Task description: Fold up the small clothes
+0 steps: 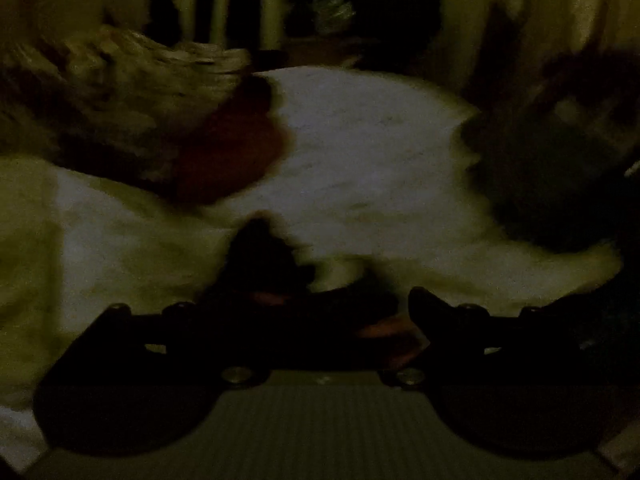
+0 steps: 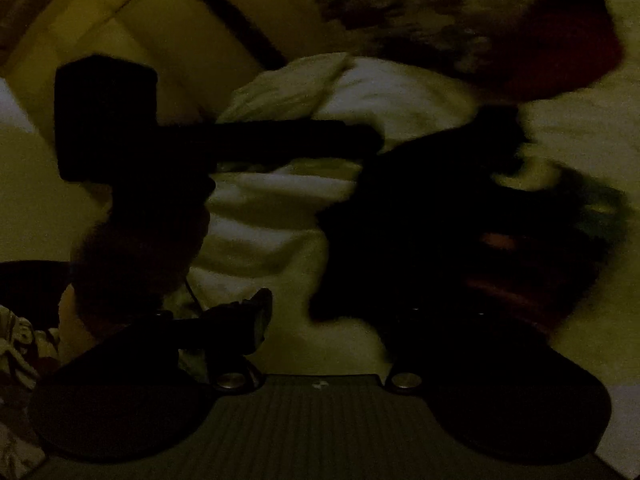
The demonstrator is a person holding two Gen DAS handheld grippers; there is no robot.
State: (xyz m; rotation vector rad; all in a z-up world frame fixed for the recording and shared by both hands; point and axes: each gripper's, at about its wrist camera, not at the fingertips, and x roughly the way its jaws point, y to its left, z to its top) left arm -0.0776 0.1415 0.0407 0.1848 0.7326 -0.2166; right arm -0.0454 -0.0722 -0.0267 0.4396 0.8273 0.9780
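Everything is dim and blurred. In the left wrist view my left gripper [image 1: 332,300] hangs low over the white bed sheet [image 1: 360,140] with its jaws wide apart. A dark shape with orange patches [image 1: 264,272] sits near the left finger; I cannot tell what it is. A dark garment [image 1: 540,184] lies on the sheet to the right. In the right wrist view my right gripper [image 2: 324,308] stands wide. Its left finger [image 2: 256,312] is bare, and a dark garment [image 2: 440,220] covers the right finger. The left gripper [image 2: 200,140] shows at left as a black silhouette.
A heap of patterned clothes [image 1: 120,92] with a red piece [image 1: 236,148] lies on the sheet at the left; the same patterned heap [image 2: 460,20] fills the upper right of the right wrist view. A hand [image 2: 136,264] holds the left gripper. Pale furniture and walls [image 2: 180,40] stand behind the bed.
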